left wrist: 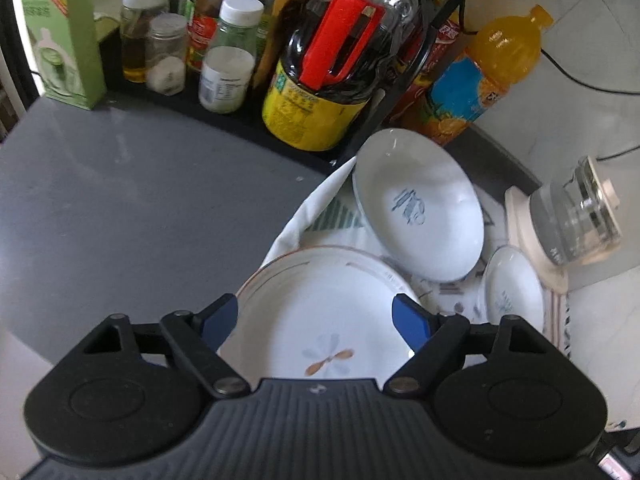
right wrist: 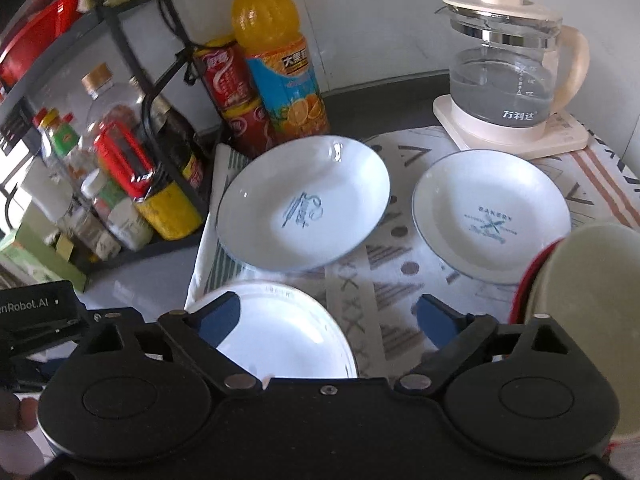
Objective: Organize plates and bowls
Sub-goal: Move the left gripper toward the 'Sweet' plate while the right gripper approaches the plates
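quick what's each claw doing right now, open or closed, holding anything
Left claw: open, holding nothing, hovering over the flower plate.
Right claw: open, holding nothing.

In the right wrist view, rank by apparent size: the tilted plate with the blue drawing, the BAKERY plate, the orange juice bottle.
1-2. Tilted plate and BAKERY plate: look alike, so unranked.
3. Orange juice bottle: smallest, though it stands farther back.

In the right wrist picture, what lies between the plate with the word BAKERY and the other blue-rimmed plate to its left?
Only the patterned cloth: the BAKERY plate and the other blue-rimmed plate lie apart, with nothing standing between them. The right wrist view shows this gap plainly.
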A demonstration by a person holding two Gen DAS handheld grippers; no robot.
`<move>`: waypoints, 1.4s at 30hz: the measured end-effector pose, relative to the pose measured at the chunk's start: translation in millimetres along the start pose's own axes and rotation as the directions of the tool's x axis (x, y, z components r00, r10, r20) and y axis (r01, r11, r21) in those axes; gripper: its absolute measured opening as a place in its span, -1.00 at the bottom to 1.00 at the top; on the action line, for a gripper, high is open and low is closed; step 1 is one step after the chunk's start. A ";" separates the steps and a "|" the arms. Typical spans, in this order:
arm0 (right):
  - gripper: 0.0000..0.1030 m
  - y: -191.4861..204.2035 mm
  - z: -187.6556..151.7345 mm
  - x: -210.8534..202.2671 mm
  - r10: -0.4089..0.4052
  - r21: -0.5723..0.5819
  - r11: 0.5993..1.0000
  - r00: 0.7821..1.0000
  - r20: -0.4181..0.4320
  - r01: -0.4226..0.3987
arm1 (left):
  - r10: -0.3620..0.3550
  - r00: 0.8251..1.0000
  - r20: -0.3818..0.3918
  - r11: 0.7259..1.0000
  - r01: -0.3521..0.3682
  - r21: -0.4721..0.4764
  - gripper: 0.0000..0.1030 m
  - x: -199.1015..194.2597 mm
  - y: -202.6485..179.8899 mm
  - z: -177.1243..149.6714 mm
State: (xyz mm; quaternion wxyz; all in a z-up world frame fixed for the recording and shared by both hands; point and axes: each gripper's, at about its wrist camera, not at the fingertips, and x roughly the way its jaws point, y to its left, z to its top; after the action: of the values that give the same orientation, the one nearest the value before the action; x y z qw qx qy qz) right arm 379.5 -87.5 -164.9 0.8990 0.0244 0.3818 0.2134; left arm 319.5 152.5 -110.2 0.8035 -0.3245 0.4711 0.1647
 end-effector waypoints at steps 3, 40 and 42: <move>0.74 -2.4 8.7 13.1 -0.005 0.015 1.000 1.000 -0.002 0.005 | -0.014 1.000 0.007 1.000 0.014 -0.002 0.54 11.8 -5.8 9.9; -0.23 -33.0 45.6 153.1 0.003 0.223 0.975 0.997 -0.079 0.015 | -0.106 0.992 -0.068 0.994 0.103 -0.036 -0.36 163.8 -48.6 72.4; -0.27 -32.4 46.8 154.8 -0.014 0.224 0.974 0.997 -0.073 0.030 | -0.116 0.991 -0.069 0.992 0.113 -0.051 -0.47 167.9 -47.6 73.2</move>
State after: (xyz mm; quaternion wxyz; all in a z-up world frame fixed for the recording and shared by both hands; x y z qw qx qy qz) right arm 519.5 -49.1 -243.2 0.8786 0.1143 0.4354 0.1596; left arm 478.5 160.2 -212.6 0.7864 -0.3754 0.4762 0.1178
